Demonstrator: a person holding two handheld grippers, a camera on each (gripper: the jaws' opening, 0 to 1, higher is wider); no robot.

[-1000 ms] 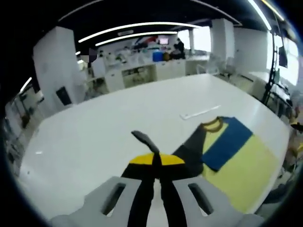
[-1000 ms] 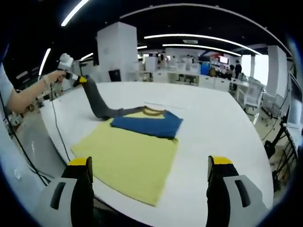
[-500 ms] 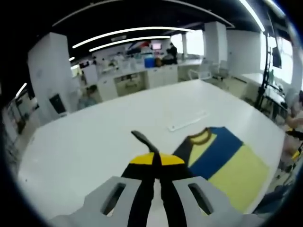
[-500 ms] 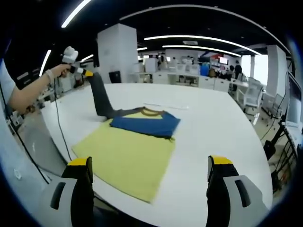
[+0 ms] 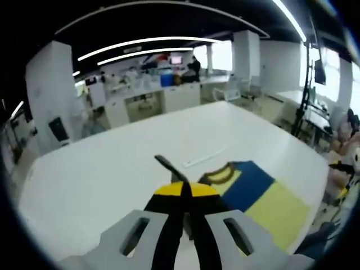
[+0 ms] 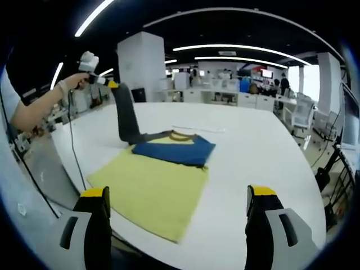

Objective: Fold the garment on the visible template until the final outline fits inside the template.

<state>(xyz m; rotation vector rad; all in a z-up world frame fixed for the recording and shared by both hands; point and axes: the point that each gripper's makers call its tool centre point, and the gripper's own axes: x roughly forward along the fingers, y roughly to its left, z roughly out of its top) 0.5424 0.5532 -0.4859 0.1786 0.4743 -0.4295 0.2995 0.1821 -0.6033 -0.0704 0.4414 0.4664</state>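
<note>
A yellow garment lies flat on the white table, with a blue sleeve folded across its chest. Its dark grey sleeve is pulled up steeply off the table by my left gripper, held in a person's hand. In the left gripper view the left gripper is shut on the grey sleeve, whose end pokes out past the jaws. The garment lies below to the right. My right gripper stands open above the garment's near hem, holding nothing.
A thin white strip lies on the table just beyond the collar, also as the strip in the left gripper view. A cable hangs from the left gripper. Desks, chairs and pillars stand behind the table. The table edge runs close to the near hem.
The left gripper has lifted the grey sleeve higher and inward, so it stands more upright. The right gripper has stayed open and still.
</note>
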